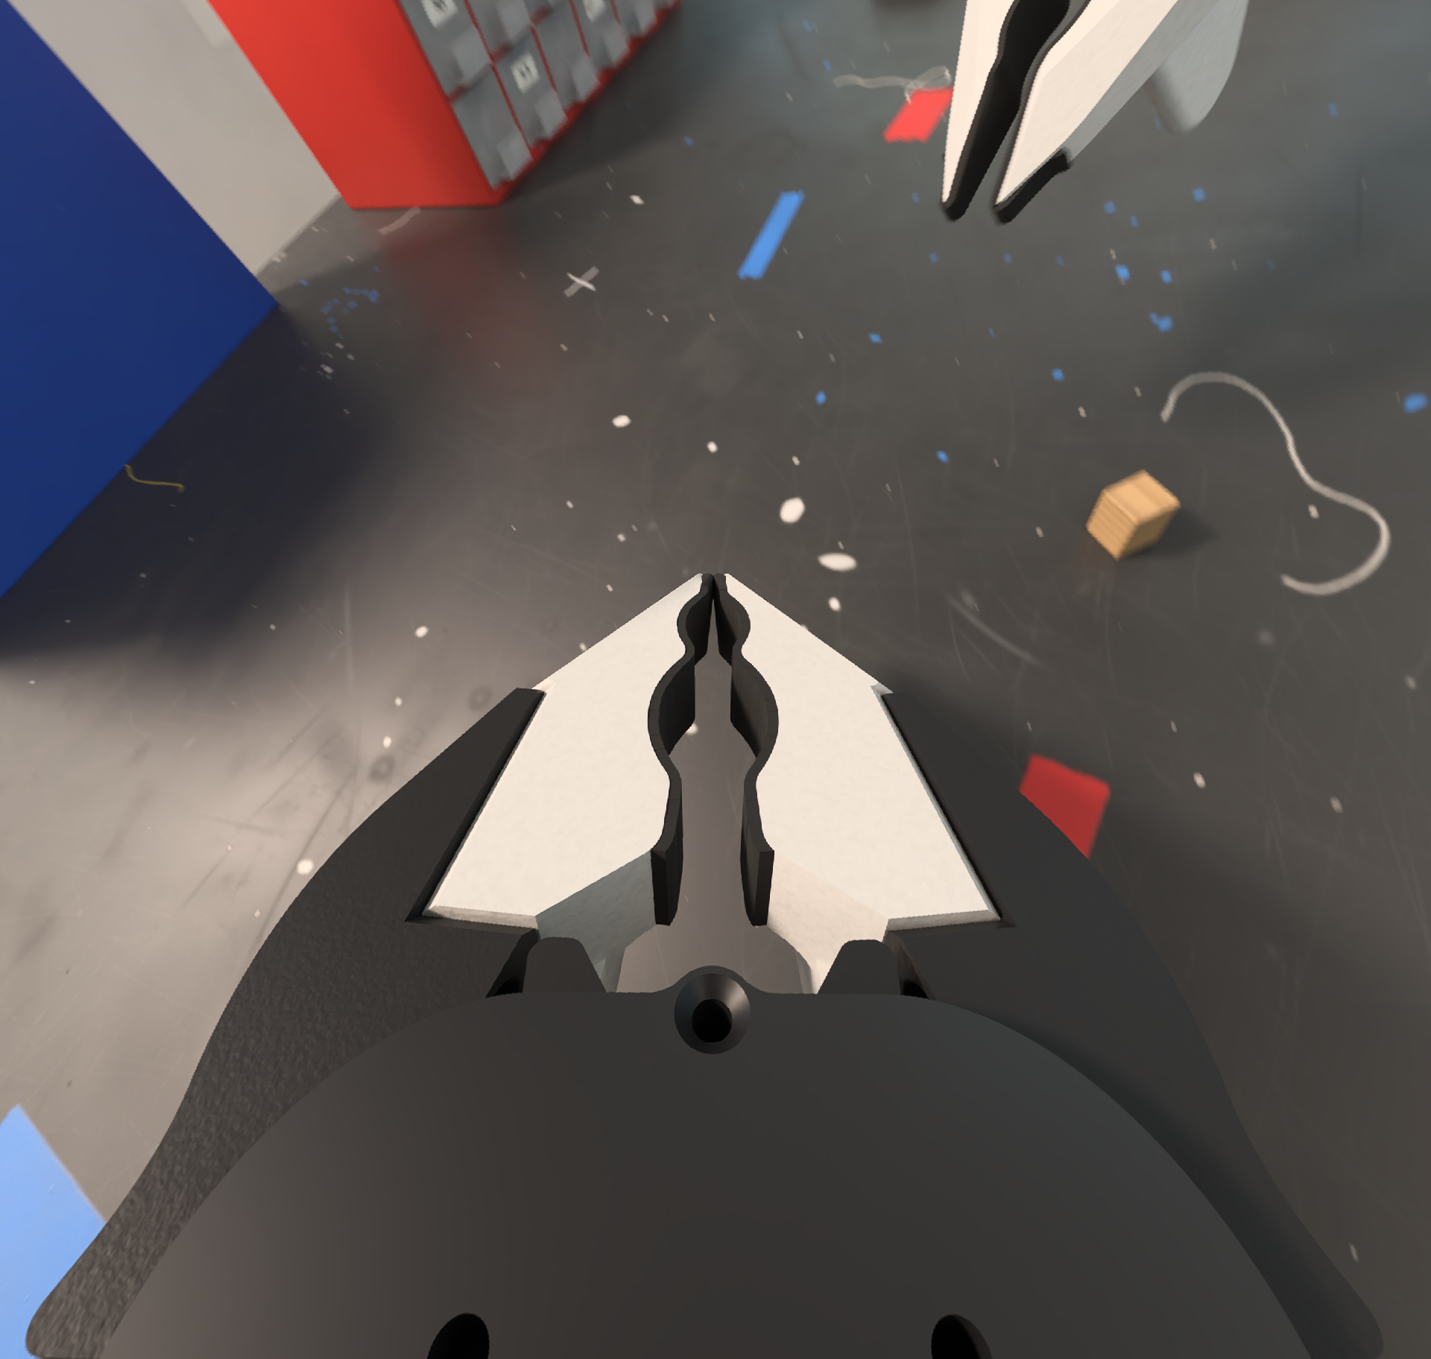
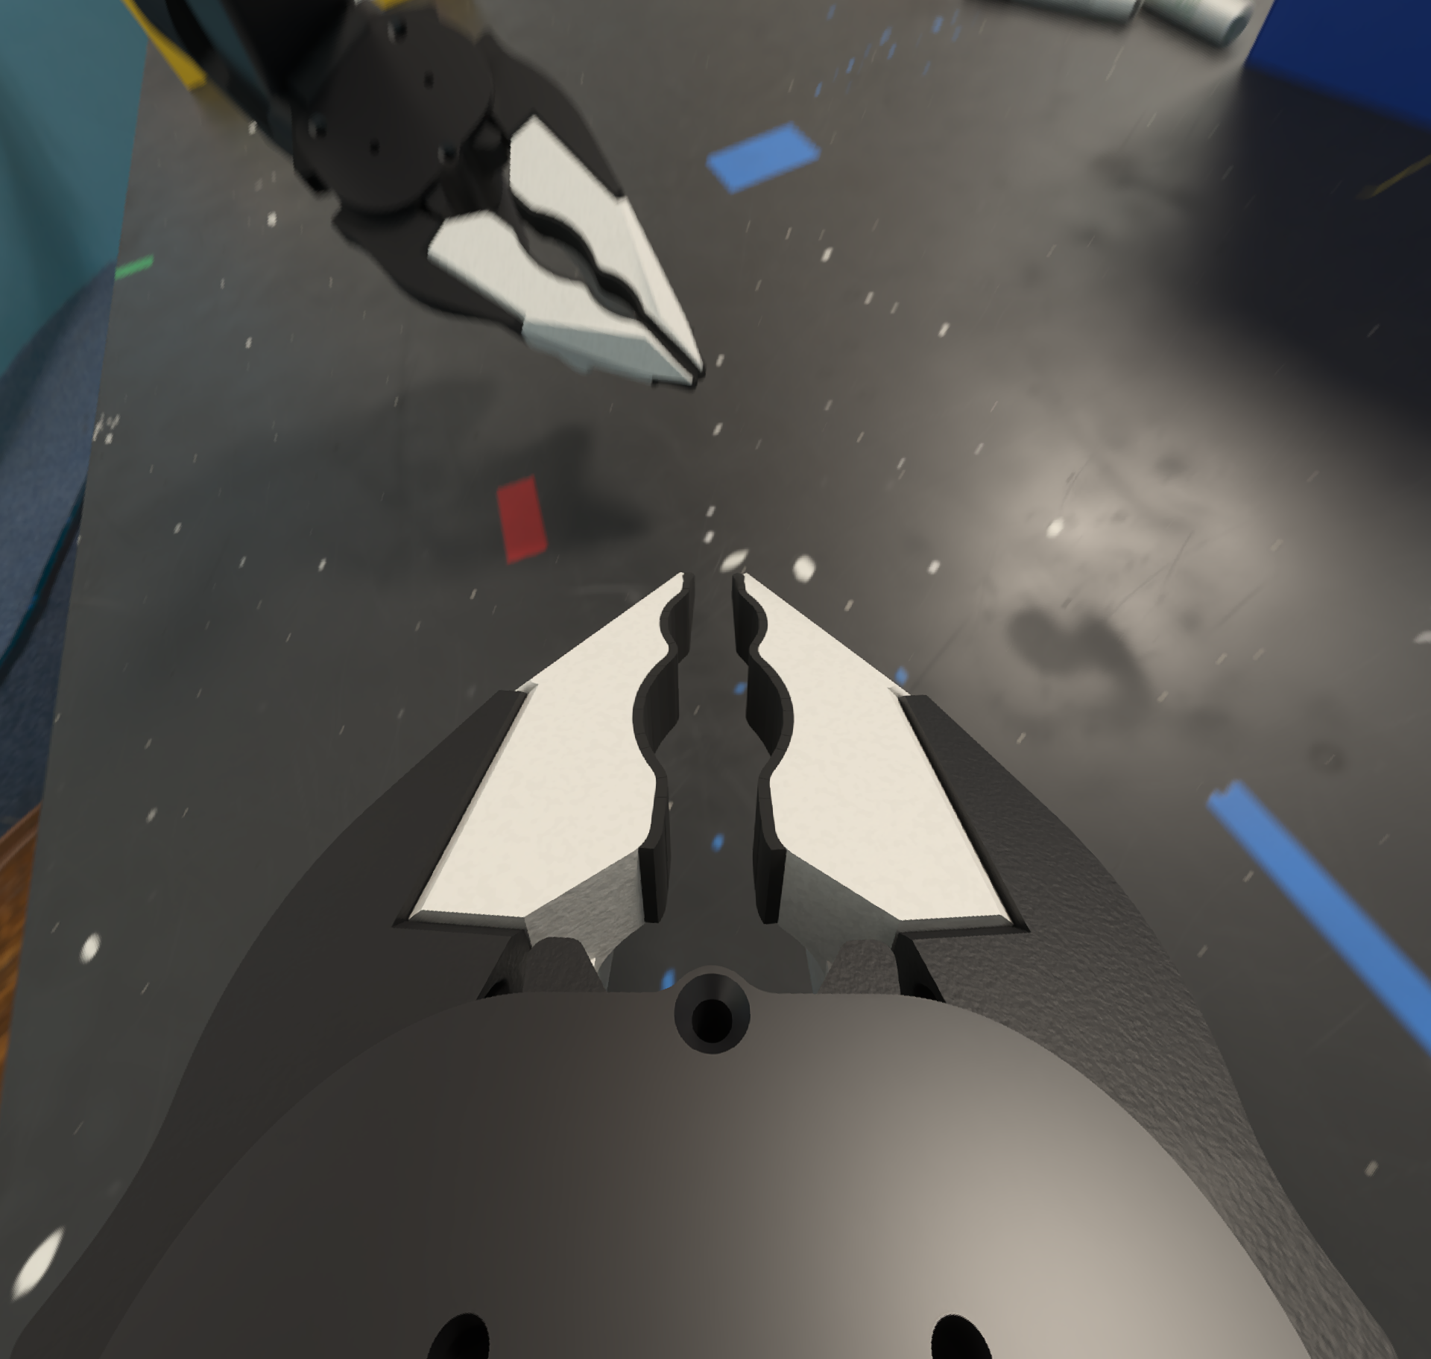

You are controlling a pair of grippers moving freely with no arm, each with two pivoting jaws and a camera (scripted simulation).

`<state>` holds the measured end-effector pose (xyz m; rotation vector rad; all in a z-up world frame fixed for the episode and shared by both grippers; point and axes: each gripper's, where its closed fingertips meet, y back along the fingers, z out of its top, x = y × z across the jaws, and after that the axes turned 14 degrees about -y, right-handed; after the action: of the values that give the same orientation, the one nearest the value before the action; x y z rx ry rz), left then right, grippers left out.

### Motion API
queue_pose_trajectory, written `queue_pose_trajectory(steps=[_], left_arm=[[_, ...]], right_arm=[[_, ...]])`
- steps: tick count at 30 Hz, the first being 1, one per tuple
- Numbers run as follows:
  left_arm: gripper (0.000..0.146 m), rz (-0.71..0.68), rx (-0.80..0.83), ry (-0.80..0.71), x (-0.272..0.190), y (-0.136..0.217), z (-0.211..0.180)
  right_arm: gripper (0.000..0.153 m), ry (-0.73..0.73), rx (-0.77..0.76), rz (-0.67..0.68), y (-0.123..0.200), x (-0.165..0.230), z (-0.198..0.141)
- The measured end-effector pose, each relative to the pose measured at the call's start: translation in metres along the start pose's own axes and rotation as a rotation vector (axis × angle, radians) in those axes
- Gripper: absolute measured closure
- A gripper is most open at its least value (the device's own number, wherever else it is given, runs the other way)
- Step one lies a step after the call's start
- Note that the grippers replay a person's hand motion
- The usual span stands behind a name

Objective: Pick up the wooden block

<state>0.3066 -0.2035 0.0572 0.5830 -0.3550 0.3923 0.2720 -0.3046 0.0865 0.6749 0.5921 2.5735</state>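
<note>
Above a dark grey, paint-flecked worktable (image 1: 542, 470), I hold both my tongs in the air with nothing in either, the pick-up not yet begun. My left gripper (image 1: 714, 577), white-faced fingers on a black body, is pressed tip to tip and grips nothing; it points at bare table, so the small pale wooden block (image 1: 1132, 514) lies off to its right, resting flat on the surface beside a loop of white string (image 1: 1316, 486) and touching neither tongs. My right gripper (image 2: 712, 579) stands slightly parted, a narrow gap between the tips, also empty; in its own view the block does not show at all. Seen from the left wrist, it hangs well beyond the block, fingers aimed down at the table (image 1: 977, 209). I judge the left the better placed to take the block, but it would first have to open and swing right. A red cabinet of grey drawers (image 1: 464, 68) stands at the far edge.
</note>
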Motion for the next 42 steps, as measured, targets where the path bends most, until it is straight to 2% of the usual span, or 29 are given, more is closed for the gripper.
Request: queue_pose_trajectory(steps=[6,10,15,17,20,26,32,36,42], left_arm=[[0.146,-0.205,0.104,-0.047,-0.051,0.001,-0.018],[0.141,-0.259,0.145,-0.163,-0.075,-0.008,-0.015],[0.131,-0.332,0.143,-0.179,-0.094,-0.020,0.002],[0.123,-0.332,0.145,-0.176,-0.096,-0.021,0.006],[0.119,-0.336,0.127,-0.176,-0.098,-0.018,0.017],[0.118,-0.375,0.196,-0.123,-0.102,-0.027,0.017],[0.126,-0.395,0.191,-0.051,-0.120,-0.024,0.017],[0.117,-0.312,0.229,0.008,-0.110,-0.013,0.006],[0.116,-0.232,0.246,0.042,-0.096,0.002,-0.010]], right_arm=[[0.133,-0.049,0.200,0.039,-0.007,0.020,-0.061],[0.136,-0.116,0.210,0.073,-0.027,0.034,-0.071],[0.135,-0.154,0.202,0.023,-0.036,0.032,-0.075],[0.130,-0.130,0.193,-0.010,-0.033,0.030,-0.075],[0.112,-0.121,0.196,-0.062,-0.025,0.021,-0.081],[0.131,-0.204,0.132,0.011,-0.033,0.031,-0.077],[0.122,-0.328,0.084,0.036,-0.045,0.033,-0.070],[0.121,-0.280,0.119,-0.030,-0.046,0.033,-0.074],[0.119,-0.193,0.090,-0.190,-0.029,0.038,-0.072]])
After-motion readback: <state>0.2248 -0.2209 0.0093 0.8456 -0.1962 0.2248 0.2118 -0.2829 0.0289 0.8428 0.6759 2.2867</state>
